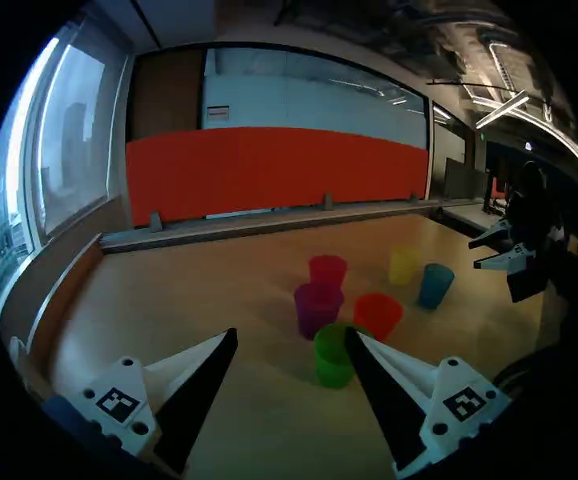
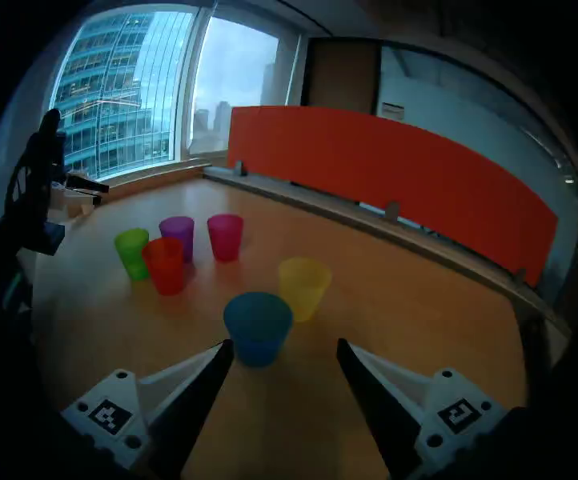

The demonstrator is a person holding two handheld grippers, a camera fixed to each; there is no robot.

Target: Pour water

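Your left tongs (image 1: pixel 290 331) gape open and empty, held low and level over the wooden desk (image 1: pixel 209 280), aimed at the translucent green plastic cup (image 1: pixel 333 356) just ahead, nearer their right finger. Your right tongs (image 2: pixel 283 342) gape empty too, low, with the translucent blue plastic cup (image 2: pixel 258 328) just ahead, left of centre. Both stand mid-desk. I'd judge this the approach: nothing gripped. Next, centre one cup between the fingers and close. Which holds water, I cannot tell.
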